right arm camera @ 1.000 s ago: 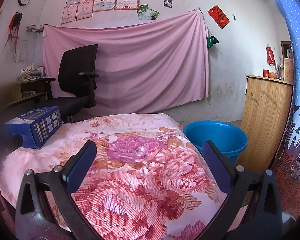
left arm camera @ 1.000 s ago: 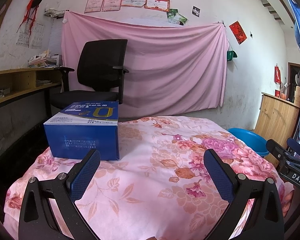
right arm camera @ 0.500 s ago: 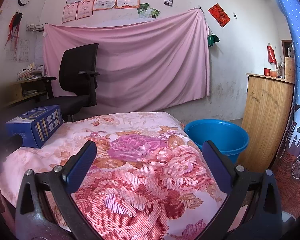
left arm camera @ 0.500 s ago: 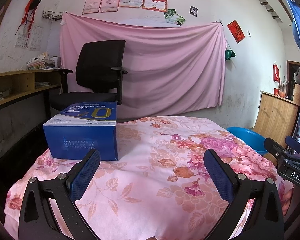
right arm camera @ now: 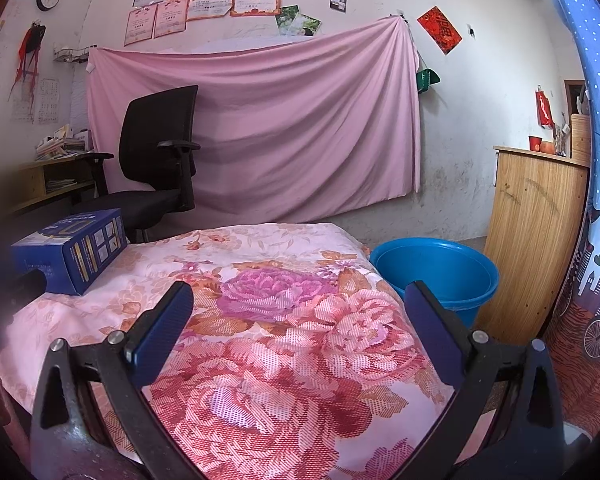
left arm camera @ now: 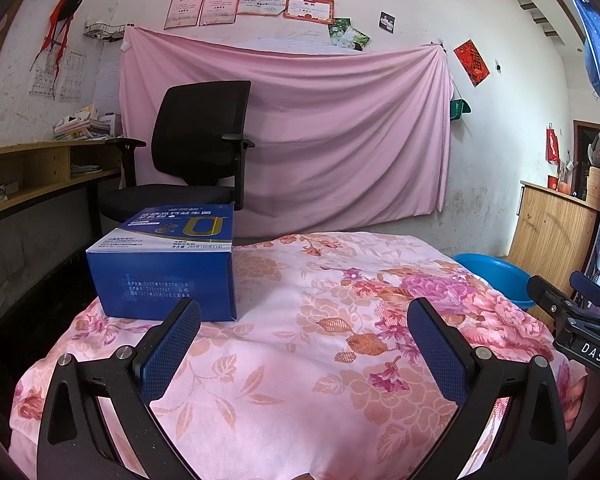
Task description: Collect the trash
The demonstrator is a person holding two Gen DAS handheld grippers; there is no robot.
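Both grippers hover with tongs spread apart and empty; the left gripper [left arm camera: 304, 336] must reach the blue carton [left arm camera: 164, 268], then carry it to the blue basin [right arm camera: 436, 272]; the right gripper [right arm camera: 300, 320] waits.

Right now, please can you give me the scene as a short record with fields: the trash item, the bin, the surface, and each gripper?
trash item: blue box, lying on the floral cloth, near its left edge
bin: blue bucket, on the floor at the right of the table, looks empty
surface: floral cloth covering the table
left gripper: open, holding nothing, just short of the box
right gripper: open, holding nothing, over the cloth
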